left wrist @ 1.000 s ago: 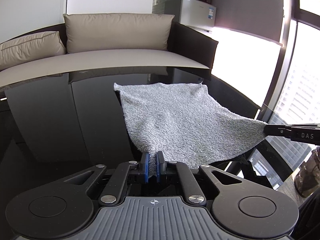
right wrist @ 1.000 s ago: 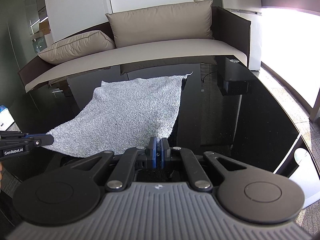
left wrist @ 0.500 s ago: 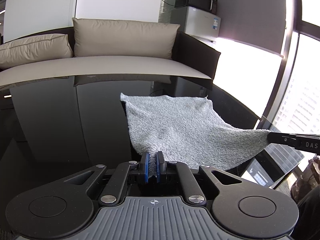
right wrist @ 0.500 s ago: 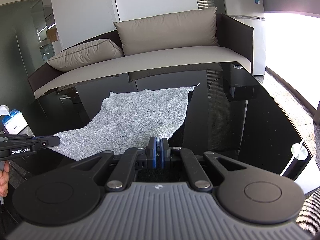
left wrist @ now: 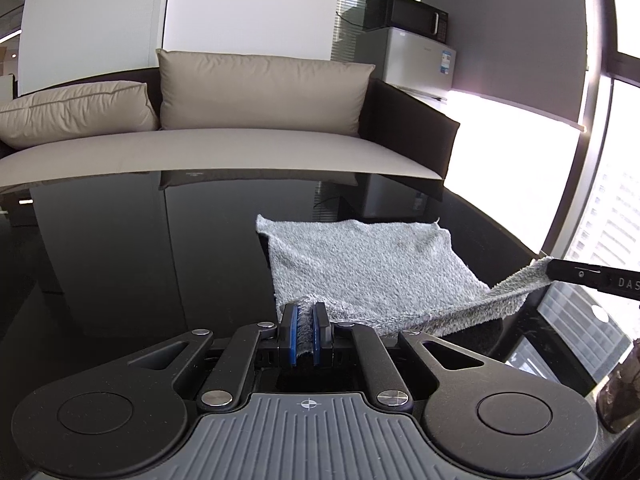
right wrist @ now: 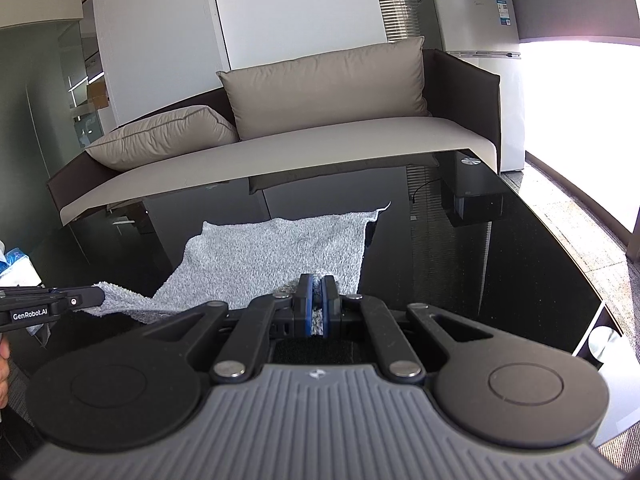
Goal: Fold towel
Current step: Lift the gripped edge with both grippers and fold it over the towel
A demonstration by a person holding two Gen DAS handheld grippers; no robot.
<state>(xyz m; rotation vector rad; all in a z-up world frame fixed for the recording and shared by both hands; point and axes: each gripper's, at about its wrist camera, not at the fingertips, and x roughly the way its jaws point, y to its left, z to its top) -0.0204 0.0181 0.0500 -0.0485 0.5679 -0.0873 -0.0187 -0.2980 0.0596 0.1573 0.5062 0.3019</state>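
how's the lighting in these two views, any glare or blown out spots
Left wrist view: window at right blown out white; glossy black table mirrors the sofa. Right wrist view: window area overexposed; towel evenly lit and sharp; fisheye bends the edges.

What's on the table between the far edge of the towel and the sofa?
Nothing: in both wrist views, only bare black table lies between the towel's far edge and the sofa, apart from reflections.
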